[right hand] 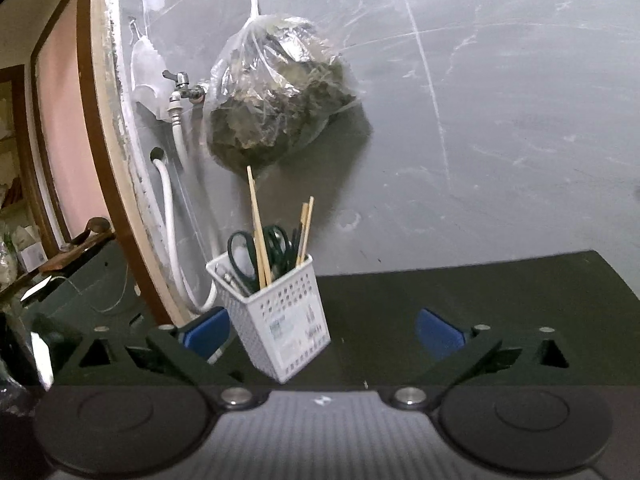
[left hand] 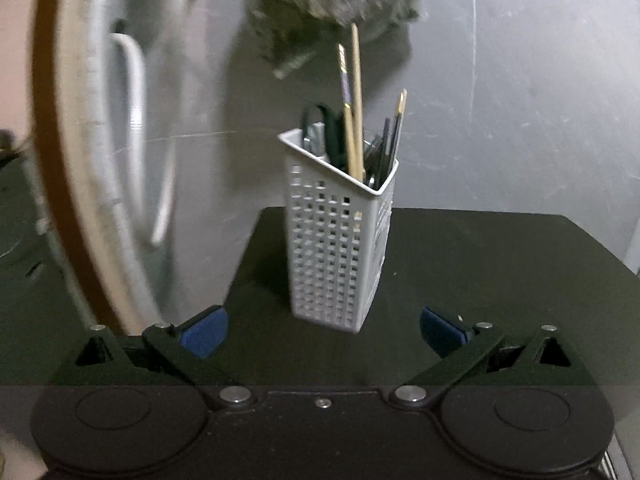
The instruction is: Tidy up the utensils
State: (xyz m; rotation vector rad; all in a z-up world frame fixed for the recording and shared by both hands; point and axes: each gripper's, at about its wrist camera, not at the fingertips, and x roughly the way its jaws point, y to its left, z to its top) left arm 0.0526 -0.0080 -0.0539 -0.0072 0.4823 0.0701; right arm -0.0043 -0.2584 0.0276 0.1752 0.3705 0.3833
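A white perforated utensil holder (left hand: 338, 240) stands upright on the black table top (left hand: 480, 280). It holds wooden chopsticks (left hand: 356, 96), dark-handled scissors (left hand: 324, 128) and dark thin utensils. My left gripper (left hand: 324, 330) is open, its blue pads wide apart just in front of the holder's base, touching nothing. In the right wrist view the same holder (right hand: 280, 316) stands left of centre with chopsticks (right hand: 256, 220) and scissors (right hand: 256, 246) sticking out. My right gripper (right hand: 322, 334) is open; its left blue pad (right hand: 206, 332) sits close beside the holder, nothing gripped.
A grey wall (right hand: 500, 120) rises behind the table. A clear plastic bag of dark stuff (right hand: 276, 100) hangs on it above the holder. A tap (right hand: 182, 86) with white hoses (right hand: 170, 216) and a brown door frame (right hand: 104, 160) are at the left. A dark appliance top (right hand: 80, 280) lies lower left.
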